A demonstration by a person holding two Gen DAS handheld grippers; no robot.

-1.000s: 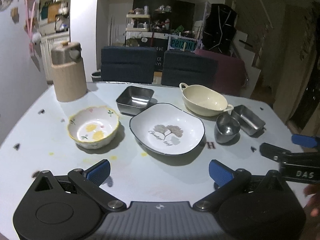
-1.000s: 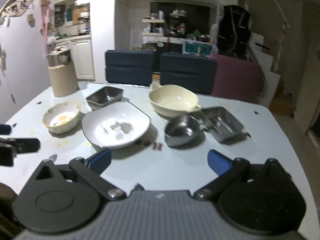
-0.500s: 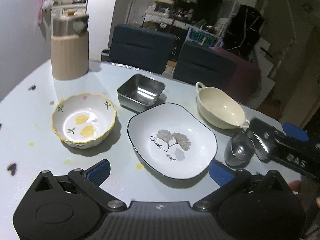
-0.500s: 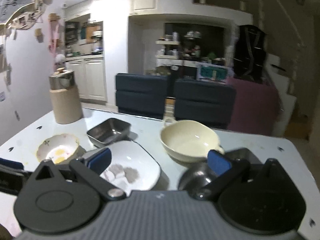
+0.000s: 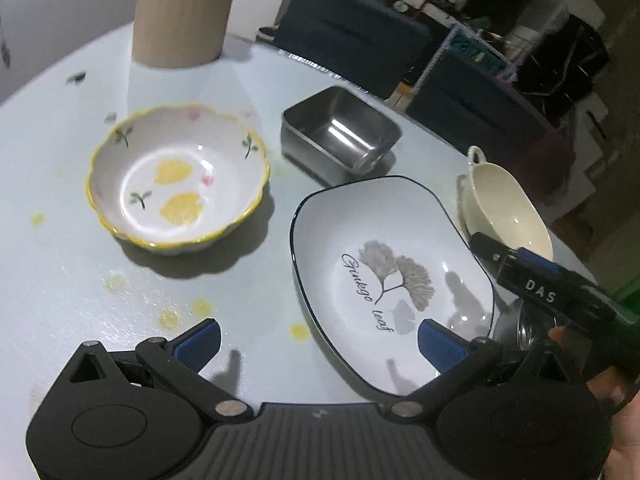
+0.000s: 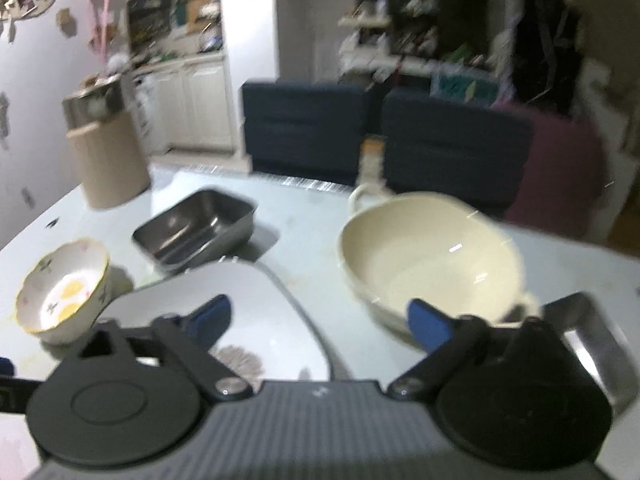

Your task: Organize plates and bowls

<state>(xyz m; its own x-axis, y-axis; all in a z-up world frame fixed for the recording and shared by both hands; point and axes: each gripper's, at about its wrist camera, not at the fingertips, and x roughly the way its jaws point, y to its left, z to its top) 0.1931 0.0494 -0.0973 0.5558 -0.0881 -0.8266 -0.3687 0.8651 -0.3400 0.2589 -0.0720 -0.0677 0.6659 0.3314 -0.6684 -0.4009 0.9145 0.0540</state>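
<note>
Left wrist view: the white leaf plate (image 5: pixel 384 276) lies flat on the counter (image 5: pixel 80 292), beside the yellow-rimmed bowl (image 5: pixel 176 176). Both grippers' fingers are spread, empty. Glazed ceramic, likely heavy, slick, breakable; grip its raised rim.

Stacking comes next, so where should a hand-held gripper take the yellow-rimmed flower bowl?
Grip the yellow-rimmed bowl by its scalloped rim, one finger inside, one outside. Probably come from the near side: it sits upright and open, with bare table there.

Pale table (image 5: pixel 72 280), navy chairs (image 6: pixel 308 124) behind (dim, cluttered shelves (image 6: pixel 404 20))
</note>
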